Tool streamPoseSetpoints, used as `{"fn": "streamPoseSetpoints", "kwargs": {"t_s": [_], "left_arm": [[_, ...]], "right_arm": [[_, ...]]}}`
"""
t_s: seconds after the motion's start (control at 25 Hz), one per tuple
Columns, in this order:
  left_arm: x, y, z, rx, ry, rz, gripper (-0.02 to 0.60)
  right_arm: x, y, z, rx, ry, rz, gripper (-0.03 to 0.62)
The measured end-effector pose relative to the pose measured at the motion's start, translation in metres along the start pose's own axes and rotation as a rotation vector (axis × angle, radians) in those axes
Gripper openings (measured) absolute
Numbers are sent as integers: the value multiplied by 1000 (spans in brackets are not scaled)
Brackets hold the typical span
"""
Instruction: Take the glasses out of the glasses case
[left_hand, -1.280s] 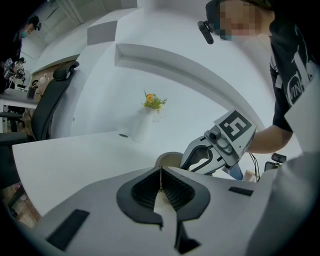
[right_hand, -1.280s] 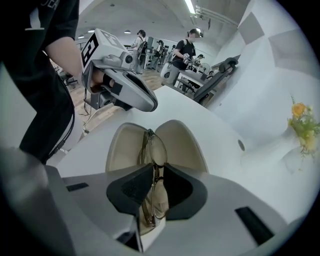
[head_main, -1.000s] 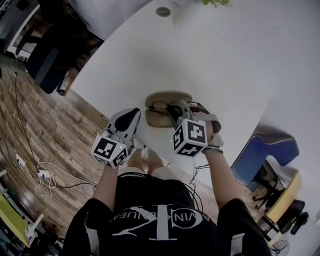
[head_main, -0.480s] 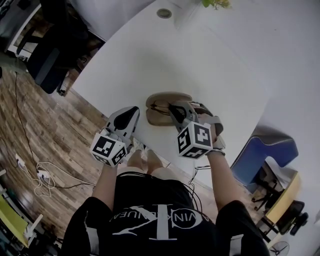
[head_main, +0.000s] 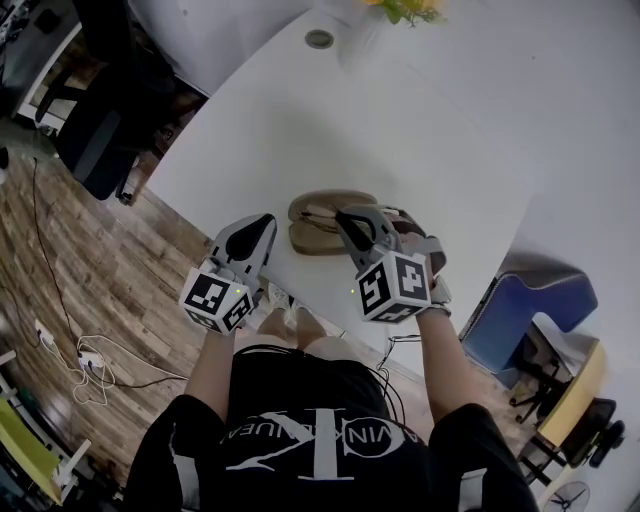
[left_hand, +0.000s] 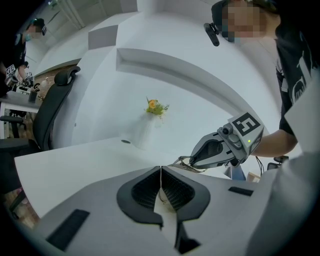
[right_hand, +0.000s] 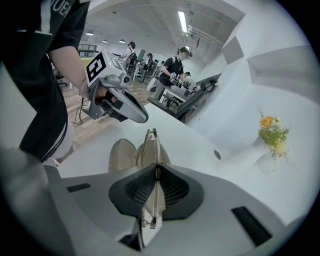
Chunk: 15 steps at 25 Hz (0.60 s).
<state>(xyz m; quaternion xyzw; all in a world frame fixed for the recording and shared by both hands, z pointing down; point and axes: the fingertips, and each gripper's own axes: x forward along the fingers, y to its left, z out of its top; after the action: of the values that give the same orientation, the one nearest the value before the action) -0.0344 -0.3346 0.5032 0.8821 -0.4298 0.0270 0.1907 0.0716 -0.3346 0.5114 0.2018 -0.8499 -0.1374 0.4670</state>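
Right gripper view: right tool closed on the folded glasses, which sit edge-on and project past its tips. Case: tan, open, on the white bench, just below and beyond those tips. Left tool: jaws together, nothing between them, near the case, left of the right tool. Flowers: well beyond both tools.

An open-plan office: a big white table carries a flower vase. A black office chair stands beside it on wood flooring. Beyond it, people work at desks under ceiling strip lights.
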Motion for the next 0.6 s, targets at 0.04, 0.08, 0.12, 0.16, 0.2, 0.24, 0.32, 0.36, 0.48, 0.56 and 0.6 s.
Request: {"fn": "streamPoseSetpoints", "kwargs": {"t_s": [0.04,0.08,0.12,0.16,0.2,0.24,0.32,0.36,0.48,0.56,0.6], "left_arm": [[0,0,2,6,-2,1,17],[0,0,4,12,-4,2,17],[0,0,6,18,-5,3,17],[0,1,8,24,-7,5,17],[0,1,10,29,-9,7,17],[0,1,13,34,-12,10,17],[0,2,18,43,-18,13,17],[0,2,20,47,-21,14,17],[-1,2,27,59,-28,16,17],[-1,2,30,67,-30,18,17],[-2,2,32,70,-32,19,17]], "right_arm": [[-3,-2,0,12,-6,-7,38],[-5,-4,1,26,-11,-14,38],[-8,-6,0,42,-17,-21,38],[-10,-8,0,57,-23,-28,38],[-13,-10,0,74,-29,-36,39],[-16,-13,-1,91,-35,-44,39],[-22,-17,-3,123,-45,-64,38],[-25,-19,-4,136,-50,-75,38],[-33,-24,-7,170,-63,-108,38],[-39,-28,-10,198,-70,-129,38],[-42,-30,-11,216,-75,-141,38]]}}
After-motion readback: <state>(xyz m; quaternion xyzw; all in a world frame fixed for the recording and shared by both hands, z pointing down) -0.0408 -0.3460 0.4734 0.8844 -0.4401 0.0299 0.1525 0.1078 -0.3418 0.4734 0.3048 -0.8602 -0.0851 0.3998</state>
